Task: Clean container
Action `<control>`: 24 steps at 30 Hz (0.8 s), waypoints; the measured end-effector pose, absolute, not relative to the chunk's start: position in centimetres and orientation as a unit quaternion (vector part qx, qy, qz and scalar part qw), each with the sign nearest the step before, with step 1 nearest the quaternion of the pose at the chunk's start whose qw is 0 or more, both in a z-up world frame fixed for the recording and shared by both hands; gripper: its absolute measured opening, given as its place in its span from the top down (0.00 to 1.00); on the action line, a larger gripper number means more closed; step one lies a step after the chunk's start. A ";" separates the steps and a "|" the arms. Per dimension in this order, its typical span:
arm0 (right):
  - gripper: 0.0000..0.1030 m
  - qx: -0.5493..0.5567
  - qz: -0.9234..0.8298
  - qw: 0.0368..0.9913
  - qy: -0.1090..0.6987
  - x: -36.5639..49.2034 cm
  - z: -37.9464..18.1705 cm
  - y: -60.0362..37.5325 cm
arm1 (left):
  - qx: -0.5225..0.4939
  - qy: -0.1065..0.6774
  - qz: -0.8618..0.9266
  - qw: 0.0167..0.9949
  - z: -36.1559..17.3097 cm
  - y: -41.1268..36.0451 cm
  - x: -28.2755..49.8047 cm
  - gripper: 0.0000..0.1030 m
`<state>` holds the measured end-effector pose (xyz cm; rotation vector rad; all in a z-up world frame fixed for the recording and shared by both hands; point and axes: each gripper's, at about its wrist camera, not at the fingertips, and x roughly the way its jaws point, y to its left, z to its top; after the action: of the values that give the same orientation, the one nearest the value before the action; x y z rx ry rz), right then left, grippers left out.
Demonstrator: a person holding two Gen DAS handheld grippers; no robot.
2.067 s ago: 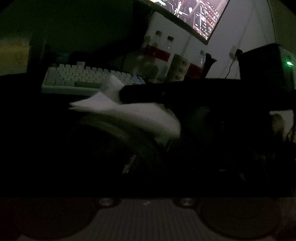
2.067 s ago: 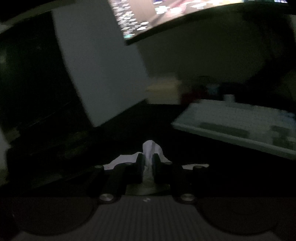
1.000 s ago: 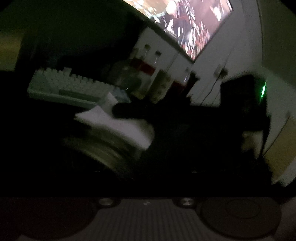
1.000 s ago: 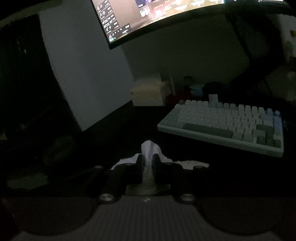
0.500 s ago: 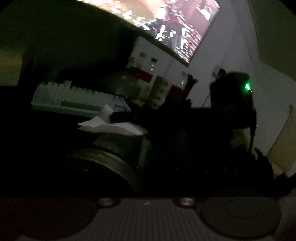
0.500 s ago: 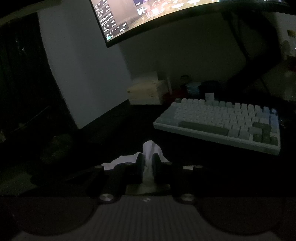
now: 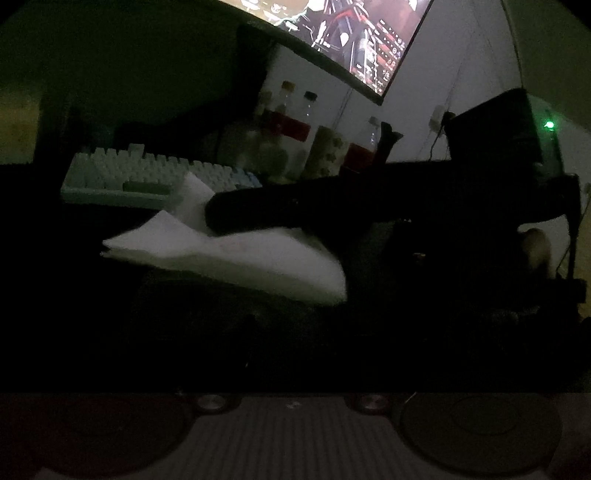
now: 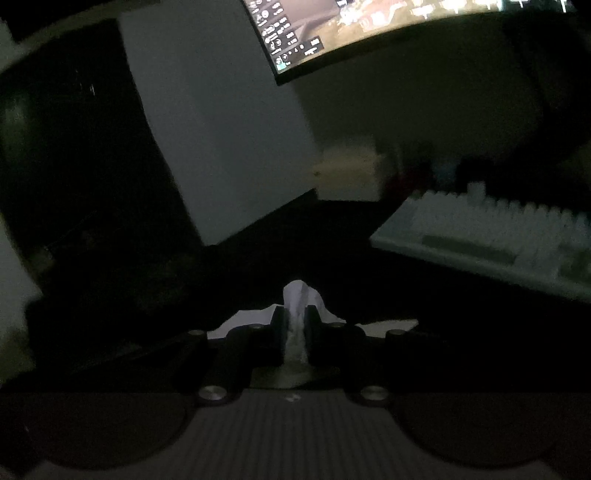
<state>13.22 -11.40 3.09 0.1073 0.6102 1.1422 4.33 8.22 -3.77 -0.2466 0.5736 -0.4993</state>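
Note:
The scene is very dark. In the right wrist view my right gripper (image 8: 295, 323) is shut on a white tissue (image 8: 301, 295) that pokes out between its fingers. In the left wrist view the same tissue (image 7: 236, 258) lies spread low across the middle, and the right gripper's dark fingers (image 7: 258, 214) reach in from the right and pinch it. The container under the tissue is lost in the dark. My left gripper's own fingers are too dark to make out.
A pale keyboard (image 7: 147, 177) (image 8: 498, 236) lies on the desk behind. Several bottles (image 7: 295, 144) stand right of it. A lit monitor (image 7: 351, 33) (image 8: 369, 26) hangs above. A dark box with a green light (image 7: 546, 125) is at the right.
The tissue and right gripper swept back and forth over the container, whose round rim showed earlier. Now the tissue lies flatter and wider and the rim is hidden. Both cameras shifted.

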 end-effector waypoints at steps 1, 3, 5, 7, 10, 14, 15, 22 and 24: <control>0.88 0.049 0.516 0.806 0.285 13.8 2.9 -11.7 | -0.118 0.278 -0.242 0.922 -3.7 8.3 4.3 0.59; 0.88 0.056 0.482 0.823 0.296 15.2 2.5 -12.5 | -0.124 0.276 -0.240 0.922 -3.7 8.5 4.4 0.58; 0.88 0.067 0.451 0.834 0.312 16.4 2.2 -13.3 | -0.127 0.277 -0.239 0.922 -3.8 8.7 4.4 0.56; 0.88 0.071 0.441 0.838 0.314 16.4 2.1 -13.6 | -0.126 0.277 -0.238 0.922 -3.9 8.7 4.3 0.56; 0.87 0.075 0.476 0.823 0.300 14.6 2.5 -13.0 | -0.130 0.278 -0.240 0.921 -4.1 8.9 4.2 0.56; 0.87 0.065 0.521 0.801 0.287 12.3 3.2 -12.3 | -0.124 0.283 -0.248 0.918 -4.3 8.6 4.2 0.55; 0.87 0.066 0.513 0.806 0.288 12.5 3.2 -12.5 | -0.121 0.284 -0.248 0.918 -4.3 8.5 4.2 0.55; 0.87 0.070 0.456 0.836 0.296 13.6 2.7 -14.3 | -0.114 0.287 -0.242 0.920 -4.1 8.2 4.0 0.55; 0.87 0.071 0.439 0.844 0.298 14.0 2.6 -14.8 | -0.114 0.289 -0.238 0.920 -4.1 8.3 4.0 0.55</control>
<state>13.95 -14.75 2.55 0.1505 0.6301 0.9275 3.97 8.33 -4.15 -0.2341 0.5949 -0.4898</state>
